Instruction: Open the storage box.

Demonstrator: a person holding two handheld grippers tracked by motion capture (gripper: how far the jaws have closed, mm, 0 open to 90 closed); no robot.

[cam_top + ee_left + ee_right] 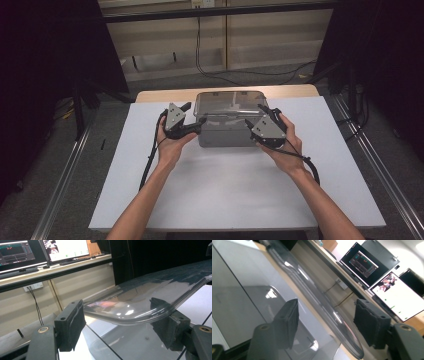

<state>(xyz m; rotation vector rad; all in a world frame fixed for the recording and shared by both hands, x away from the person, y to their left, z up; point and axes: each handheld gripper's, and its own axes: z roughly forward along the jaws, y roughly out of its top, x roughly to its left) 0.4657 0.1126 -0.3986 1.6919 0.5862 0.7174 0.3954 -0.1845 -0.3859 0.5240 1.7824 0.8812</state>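
clear lid (pixel 140 307) cut off right, monitors (pixel 387 282) blurred

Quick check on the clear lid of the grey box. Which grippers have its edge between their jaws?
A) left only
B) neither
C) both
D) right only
C: the clear lid's rim runs between the left gripper's pads, and its edge also passes between the right gripper's pads.

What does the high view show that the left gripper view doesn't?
High view alone: both of the person's forearms, the white table, and the whole grey box with a hand-held gripper at each end, left and right.
Left gripper view alone: two lit computer screens on a desk, and that gripper's pads astride the lid's rim.
Both: the box's clear lid.
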